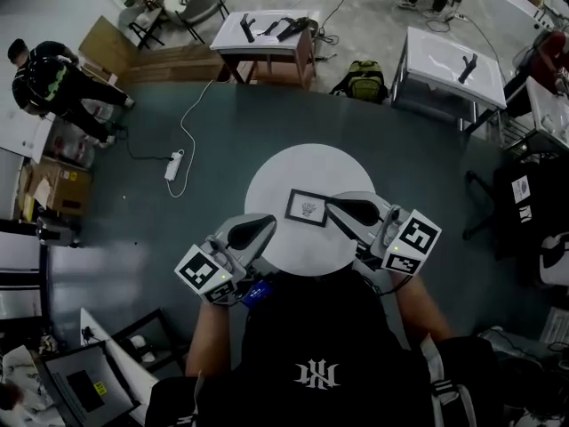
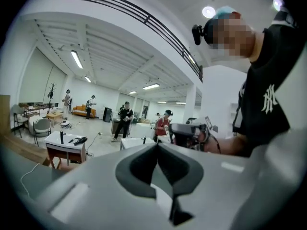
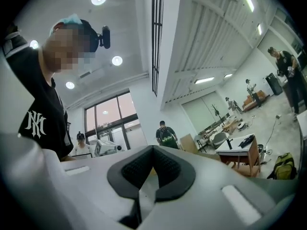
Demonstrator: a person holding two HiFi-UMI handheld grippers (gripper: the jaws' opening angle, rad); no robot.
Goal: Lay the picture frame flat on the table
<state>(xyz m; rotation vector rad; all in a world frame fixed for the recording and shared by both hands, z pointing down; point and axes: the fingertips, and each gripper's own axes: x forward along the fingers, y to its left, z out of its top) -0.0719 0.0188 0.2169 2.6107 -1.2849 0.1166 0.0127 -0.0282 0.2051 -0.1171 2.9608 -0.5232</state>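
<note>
A small black picture frame with a white mat shows its face upward on the round white table, near the table's middle. My left gripper hovers over the table's near left edge, apart from the frame, jaws shut and empty. My right gripper is shut too, its tip close to the frame's right side; whether they touch is unclear. Both gripper views tilt up toward the ceiling, so the frame is hidden there. The left gripper and right gripper show dark pads pressed together with nothing between.
Dark floor surrounds the table. A power strip with a white cable lies to the left. White work tables and a green backpack stand at the back. A person crouches far left. A laptop sits lower left.
</note>
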